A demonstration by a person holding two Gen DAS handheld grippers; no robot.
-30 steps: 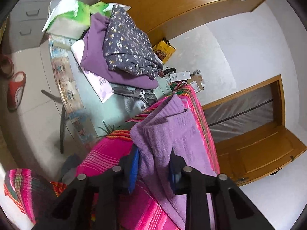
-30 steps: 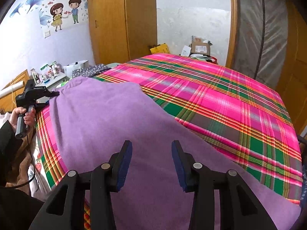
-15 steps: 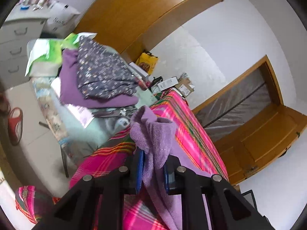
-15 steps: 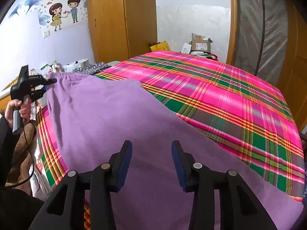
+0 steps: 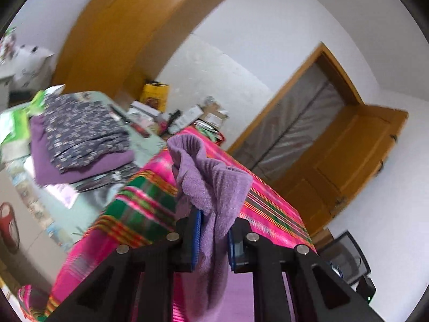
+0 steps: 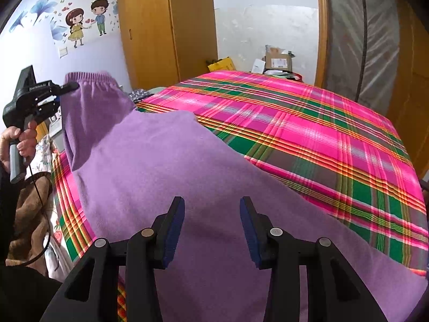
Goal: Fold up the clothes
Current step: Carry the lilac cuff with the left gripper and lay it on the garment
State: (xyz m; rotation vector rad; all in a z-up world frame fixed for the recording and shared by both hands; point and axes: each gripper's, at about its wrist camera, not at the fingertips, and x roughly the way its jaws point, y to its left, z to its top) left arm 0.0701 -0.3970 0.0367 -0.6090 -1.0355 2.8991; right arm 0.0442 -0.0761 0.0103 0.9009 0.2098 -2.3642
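A purple fleece garment (image 6: 166,171) lies spread over the pink and green plaid bedspread (image 6: 308,134). Its ribbed waistband corner (image 5: 211,177) is bunched between the blue pads of my left gripper (image 5: 213,237), which is shut on it and holds it up off the bed. From the right wrist view that left gripper (image 6: 67,87) is at the far left, held in a hand, with the elastic hem lifted high. My right gripper (image 6: 211,230) hovers open over the near part of the garment, with nothing pinched between its pads.
A side table (image 5: 144,145) left of the bed carries folded clothes: a dark floral piece (image 5: 80,128) on a purple one (image 5: 80,169). Boxes (image 6: 278,60) sit behind the bed's far edge. A wooden wardrobe (image 6: 166,26) and a plastic-covered doorway (image 6: 362,35) stand behind.
My left gripper closed on the garment's waistband corner and lifted it well above the bed, rolling as it rose. The right gripper stayed where it was, open.
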